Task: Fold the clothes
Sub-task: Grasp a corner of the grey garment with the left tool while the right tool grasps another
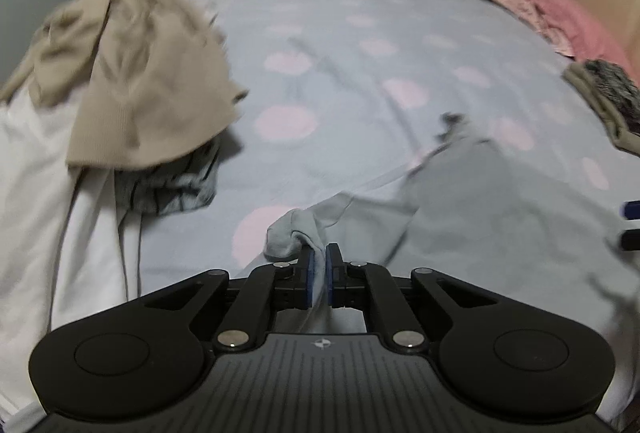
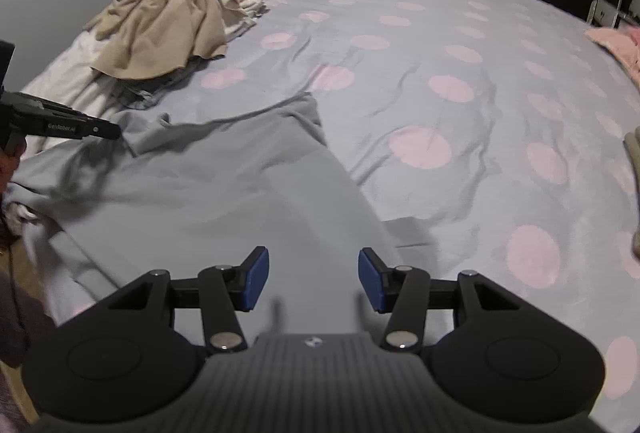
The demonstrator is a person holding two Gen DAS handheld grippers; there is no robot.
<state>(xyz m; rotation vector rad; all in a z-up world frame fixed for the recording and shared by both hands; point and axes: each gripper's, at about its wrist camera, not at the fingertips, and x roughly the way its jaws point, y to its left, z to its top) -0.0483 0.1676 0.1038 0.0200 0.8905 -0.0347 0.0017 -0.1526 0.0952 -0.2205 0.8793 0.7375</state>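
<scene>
A light grey garment (image 2: 224, 185) lies spread on the bed near its front edge; it also shows in the left wrist view (image 1: 460, 193). My left gripper (image 1: 319, 265) is shut on a bunched edge of this garment and holds it just above the sheet. In the right wrist view the left gripper (image 2: 116, 131) sits at the garment's left corner. My right gripper (image 2: 313, 279) is open and empty, hovering over the garment's near part. Its fingertips (image 1: 630, 211) show at the right edge of the left wrist view.
The bed has a grey sheet with pink dots (image 2: 440, 81). A pile of beige and white clothes (image 2: 168, 21) with a striped piece (image 1: 168, 189) lies at the left. Pink clothes (image 1: 552, 9) and a dark furry item (image 1: 612, 93) lie at the right.
</scene>
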